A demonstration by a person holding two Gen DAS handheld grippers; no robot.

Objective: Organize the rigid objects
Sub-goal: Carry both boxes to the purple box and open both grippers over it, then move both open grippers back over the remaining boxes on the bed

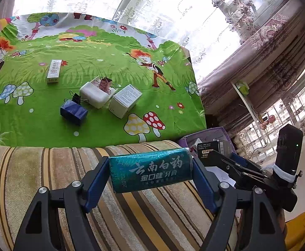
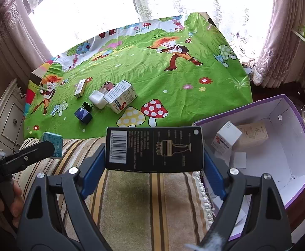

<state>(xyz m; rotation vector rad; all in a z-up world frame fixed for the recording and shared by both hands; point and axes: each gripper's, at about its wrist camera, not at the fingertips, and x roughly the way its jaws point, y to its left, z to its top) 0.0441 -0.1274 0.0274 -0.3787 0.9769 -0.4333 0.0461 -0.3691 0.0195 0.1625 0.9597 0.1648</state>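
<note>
Teal toothpaste box (image 1: 150,170) is clamped crosswise between the blue pads of my left gripper (image 1: 151,173), hanging over the striped rug (image 1: 47,167). Left cam also shows what's on the green cartoon cloth (image 1: 110,62): a navy box (image 1: 73,112), black binder clips (image 1: 76,98), a white case (image 1: 94,94) w/ pink clips (image 1: 106,84) on it, a white carton (image 1: 125,100) touching that case, and a slim white box (image 1: 54,71) further back, well apart.

Right cam: right gripper (image 2: 154,149) is squeezing a black box w/ barcode (image 2: 154,149) sideways, also above the rug, just beside the purple-edged bin (image 2: 278,167). In the bin: a white box (image 2: 227,138) and a beige box (image 2: 255,133), touching. Left gripper w/ the teal box pokes in at the left edge; a hand (image 2: 16,200) is on its handle.
</note>
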